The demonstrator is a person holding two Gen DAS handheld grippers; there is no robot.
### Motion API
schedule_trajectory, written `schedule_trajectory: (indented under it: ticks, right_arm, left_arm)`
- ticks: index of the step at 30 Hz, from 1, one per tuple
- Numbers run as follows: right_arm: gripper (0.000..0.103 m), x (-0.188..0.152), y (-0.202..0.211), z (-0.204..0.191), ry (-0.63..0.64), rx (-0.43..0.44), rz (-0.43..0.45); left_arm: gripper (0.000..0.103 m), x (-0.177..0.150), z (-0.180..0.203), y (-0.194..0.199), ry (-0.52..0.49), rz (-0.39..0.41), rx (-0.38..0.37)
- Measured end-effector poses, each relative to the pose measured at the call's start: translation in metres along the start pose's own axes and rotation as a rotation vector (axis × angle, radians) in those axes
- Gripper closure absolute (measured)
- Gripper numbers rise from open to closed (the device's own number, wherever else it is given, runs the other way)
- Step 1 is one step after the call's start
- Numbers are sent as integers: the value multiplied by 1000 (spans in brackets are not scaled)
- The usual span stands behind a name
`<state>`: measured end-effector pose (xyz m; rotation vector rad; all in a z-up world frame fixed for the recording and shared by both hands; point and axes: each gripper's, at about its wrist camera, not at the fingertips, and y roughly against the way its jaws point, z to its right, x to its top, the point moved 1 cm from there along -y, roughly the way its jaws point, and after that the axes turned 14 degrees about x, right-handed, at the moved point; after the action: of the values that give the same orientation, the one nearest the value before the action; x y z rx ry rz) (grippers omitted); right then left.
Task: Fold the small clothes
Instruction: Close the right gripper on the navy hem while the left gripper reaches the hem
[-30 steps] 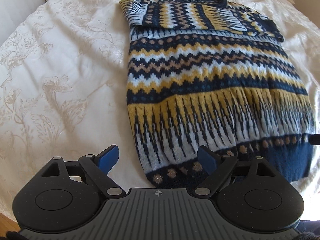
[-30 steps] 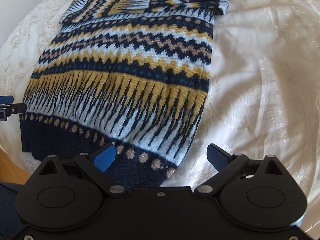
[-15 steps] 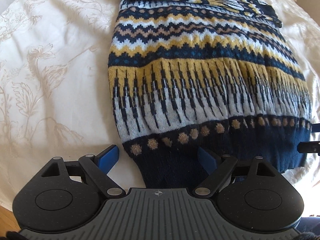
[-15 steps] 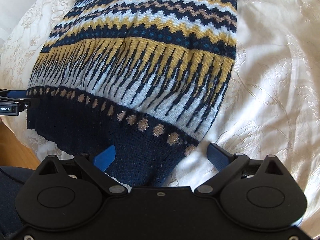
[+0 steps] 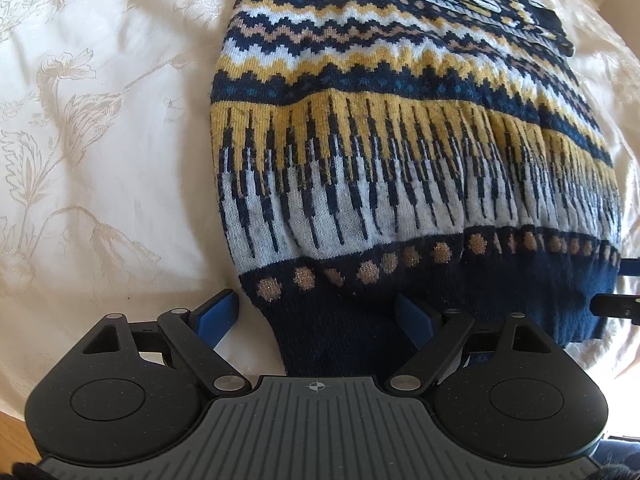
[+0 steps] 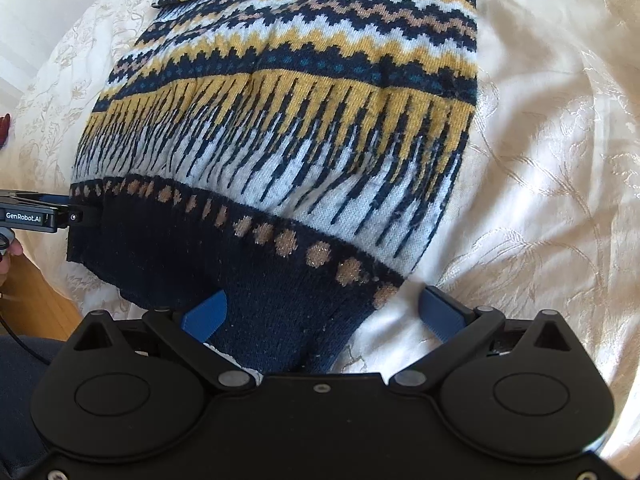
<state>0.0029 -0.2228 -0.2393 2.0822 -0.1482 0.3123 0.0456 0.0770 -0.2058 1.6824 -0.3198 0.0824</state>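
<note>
**Both grippers poised at the hem of a patterned sweater**

I held my left gripper [image 5: 316,316] with its blue fingers [image 5: 216,312] spread wide, straddling the near-left corner of the knitted sweater [image 5: 400,152], whose navy ribbed hem [image 5: 332,336] ran in between them. One pad sat just left of the hem's edge over the cream floral bedspread [image 5: 88,152]; the other lay over the navy band. Nothing was pinched yet.

My right gripper [image 6: 324,316] matched it at the opposite corner, its jaws equally wide. Its left pad sat against the navy hem [image 6: 260,312] and its right pad over bare bedspread [image 6: 540,184], with the hem corner bunched between them. From that view, the left gripper's side [image 6: 36,216] showed at the sweater's far edge, level with the hem, with fingertips of my hand [image 6: 8,252] visible beside it.

The sweater lay flat ahead of both grippers, hem nearest me, with what looked like the sleeves laid across the body at the far end.

I judged this the start of the bottom-up fold: corners lined up, grasp still to come. The next move called for closing both grippers on the hem together, catching both knit layers, then lifting evenly and carrying the hem forward toward the collar so the fold landed square.
</note>
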Motion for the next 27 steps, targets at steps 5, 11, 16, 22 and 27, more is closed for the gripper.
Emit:
schedule_trajectory:
  ticks: [5,11,16,22,27]
  right_arm:
    - [0,0,-5,-6,17,-22,-43]
    - [27,-3,5,-1,-56,31,-12]
    - [51,-7,8,0,-140,86,6]
    - [86,-11,7,-6,-142,89,5]
    - [87,-10,7,-6,-143,92,4]
  left_arm:
    - [29,-1,0,4,8,6,-18]
    - [44,-8,2,11,-6,26,-43]
    - [46,-10,-5,14,6,30,-64]
    - [46,-15,-20,26,58,63,-82]
    - [46,-17,-39,23,146,44,-78]
